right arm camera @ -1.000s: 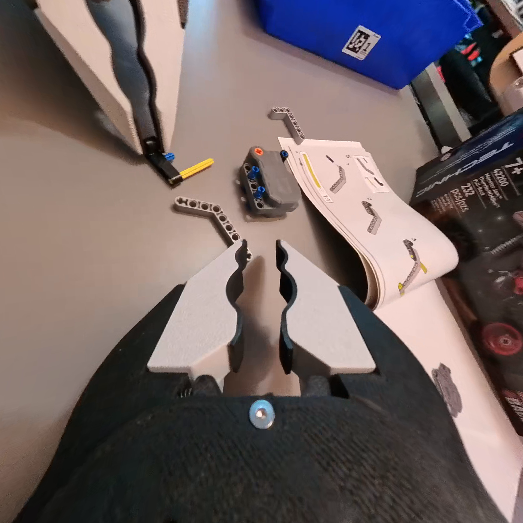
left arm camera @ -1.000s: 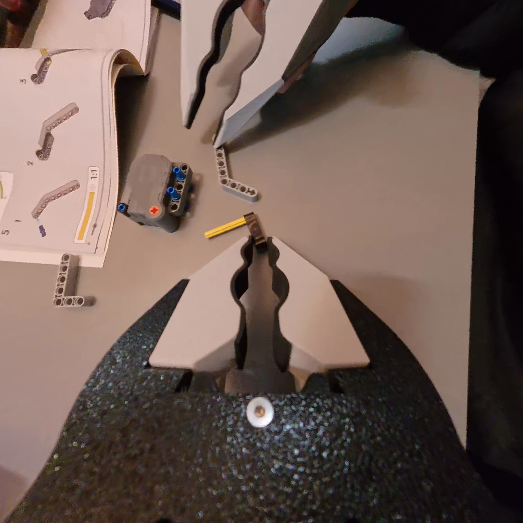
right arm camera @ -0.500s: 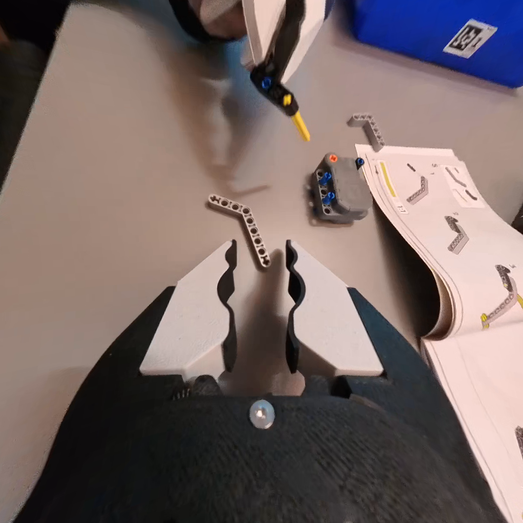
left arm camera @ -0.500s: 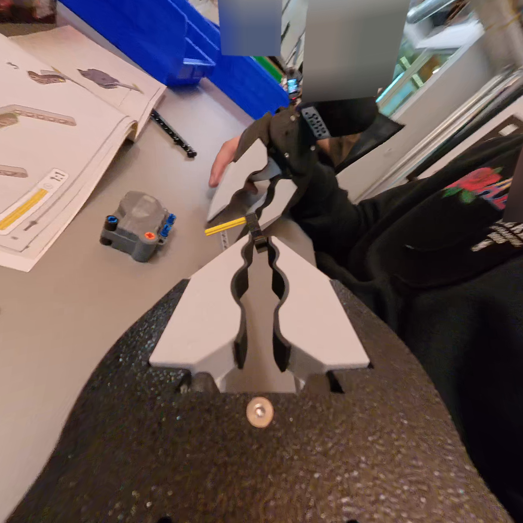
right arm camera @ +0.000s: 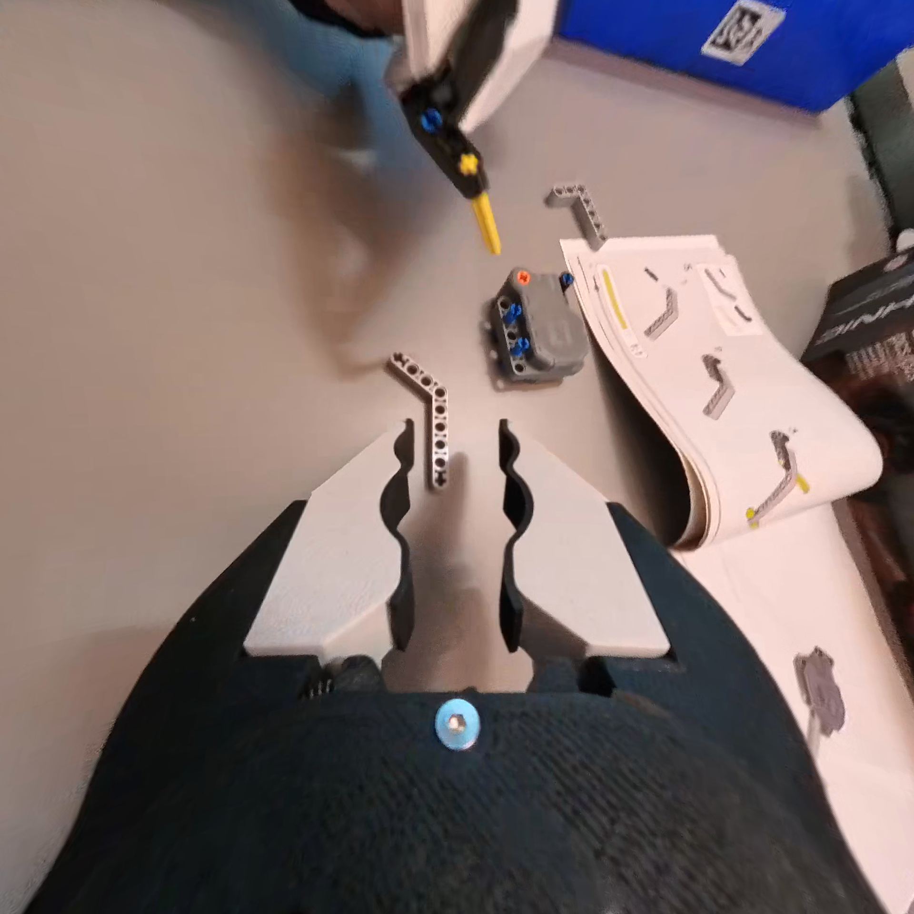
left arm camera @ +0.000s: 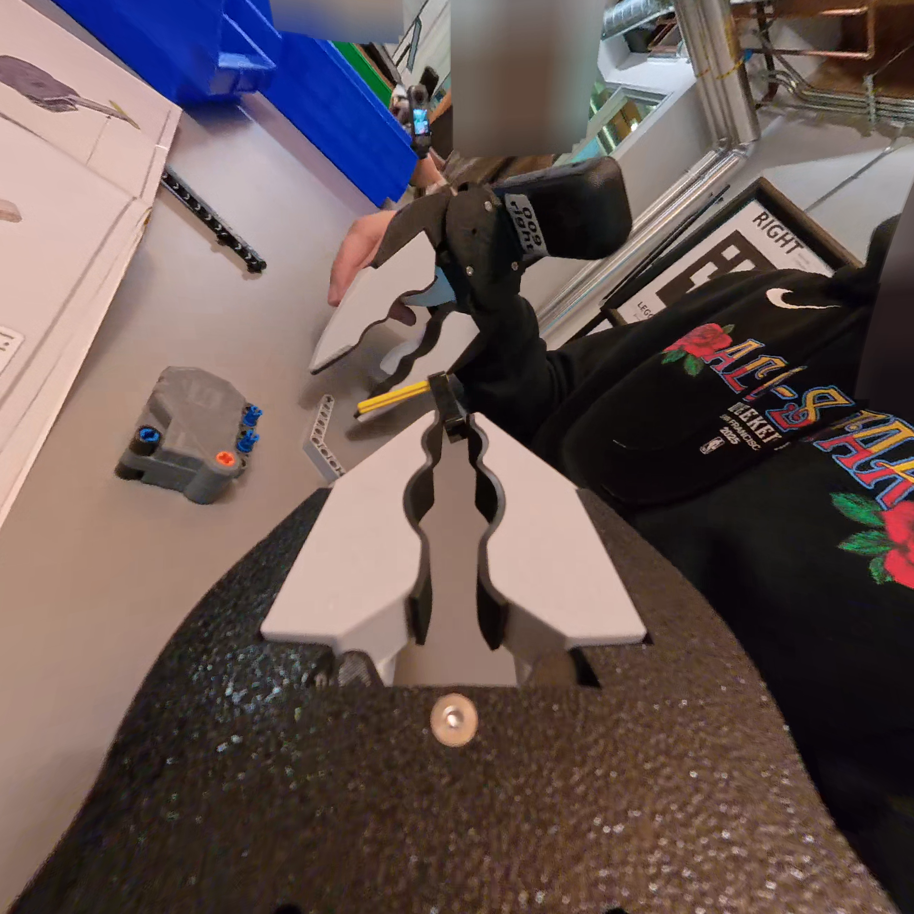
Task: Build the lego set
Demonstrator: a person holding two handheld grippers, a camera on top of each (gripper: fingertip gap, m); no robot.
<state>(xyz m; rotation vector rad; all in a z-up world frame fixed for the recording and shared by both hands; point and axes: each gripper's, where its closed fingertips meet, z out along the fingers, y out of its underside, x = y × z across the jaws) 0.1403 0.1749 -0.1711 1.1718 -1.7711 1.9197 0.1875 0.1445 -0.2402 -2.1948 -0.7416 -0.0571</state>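
Note:
My left gripper (left arm camera: pixel 452 425) is shut on a black lego beam (left arm camera: pixel 447 403) with a yellow axle (left arm camera: pixel 393 397) through it, held above the table. The same beam (right arm camera: pixel 447 143) with its axle (right arm camera: pixel 485 225) and a blue pin shows in the right wrist view, in the far gripper. My right gripper (right arm camera: pixel 454 429) is open and empty, low over the grey table, its tips on either side of the near end of a light grey bent beam (right arm camera: pixel 435 425). That beam (left arm camera: pixel 321 440) also shows in the left wrist view. A dark grey motor block (right arm camera: pixel 536 331) (left arm camera: pixel 190 435) with blue pins lies beside it.
An open instruction booklet (right arm camera: pixel 717 376) (left arm camera: pixel 74 198) lies by the motor. A grey L-shaped beam (right arm camera: pixel 578 210) sits past it. A long black beam (left arm camera: pixel 212 220) and blue bins (left arm camera: pixel 277 94) (right arm camera: pixel 717 44) stand at the table's far side. A dark lego box (right arm camera: pixel 870 321) is at the right. A person in a black sweatshirt (left arm camera: pixel 742 470) is close.
My left gripper has lifted the black beam with the yellow axle off the table and tilted up. My right gripper has opened wider and moved along the bent beam to its end.

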